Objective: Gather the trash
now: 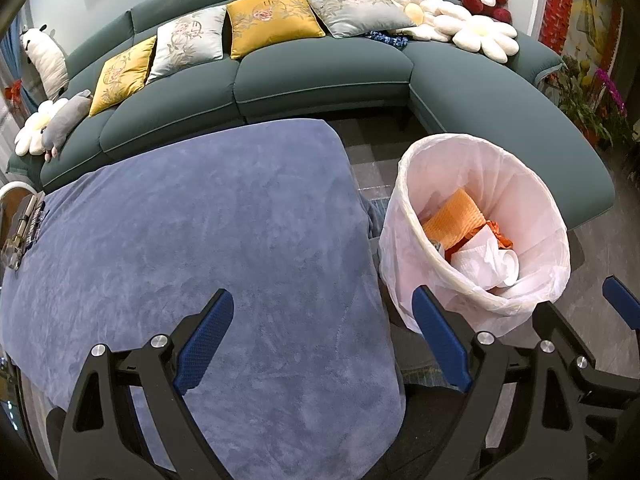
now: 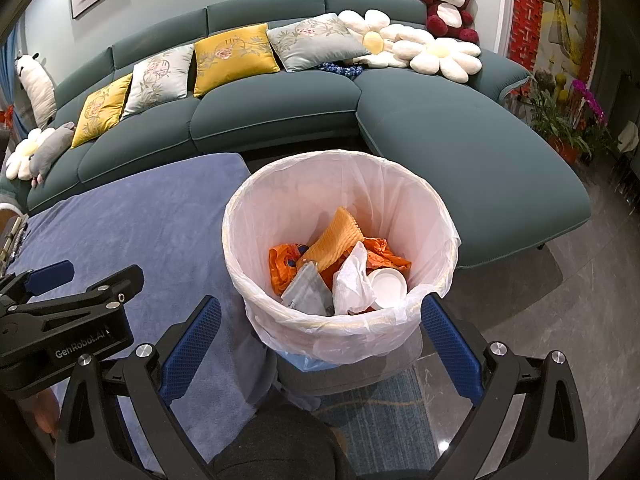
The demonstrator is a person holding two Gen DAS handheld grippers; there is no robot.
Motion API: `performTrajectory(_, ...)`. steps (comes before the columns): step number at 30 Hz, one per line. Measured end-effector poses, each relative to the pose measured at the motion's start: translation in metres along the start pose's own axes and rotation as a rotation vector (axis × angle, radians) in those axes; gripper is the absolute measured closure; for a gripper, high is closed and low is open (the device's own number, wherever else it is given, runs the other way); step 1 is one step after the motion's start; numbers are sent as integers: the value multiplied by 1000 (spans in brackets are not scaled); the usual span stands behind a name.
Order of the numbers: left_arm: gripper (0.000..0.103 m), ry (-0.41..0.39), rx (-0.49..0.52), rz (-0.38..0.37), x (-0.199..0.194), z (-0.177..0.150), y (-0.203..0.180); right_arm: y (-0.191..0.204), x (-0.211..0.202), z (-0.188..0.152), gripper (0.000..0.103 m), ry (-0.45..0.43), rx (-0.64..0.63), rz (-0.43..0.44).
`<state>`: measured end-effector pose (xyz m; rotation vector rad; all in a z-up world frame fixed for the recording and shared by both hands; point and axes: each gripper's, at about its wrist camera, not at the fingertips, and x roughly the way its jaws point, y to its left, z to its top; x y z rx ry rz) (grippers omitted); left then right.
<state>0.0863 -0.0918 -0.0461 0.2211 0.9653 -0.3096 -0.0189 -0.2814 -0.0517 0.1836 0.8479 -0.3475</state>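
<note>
White lettering "GenRobot.AI" stands on the black body of the left claw [image 2: 52, 276], seen from the right wrist.

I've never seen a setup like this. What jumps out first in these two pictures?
The white-lined round trash bin, beside the blue velvety table cover, holds orange wrappers, crumpled white paper and a white paper cup. Behind runs a long curved teal sofa lined with yellow and pale embroidered cushions, daisy pillows and a red-and-white plush bear. Both blue-padded claws, left and right, gape open, empty.
</note>
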Motion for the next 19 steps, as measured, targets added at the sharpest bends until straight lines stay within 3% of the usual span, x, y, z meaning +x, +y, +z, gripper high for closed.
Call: performTrajectory(19, 16, 12, -6, -13, 8, -5, 2, 1, 7, -7, 7, 9, 4, 4)
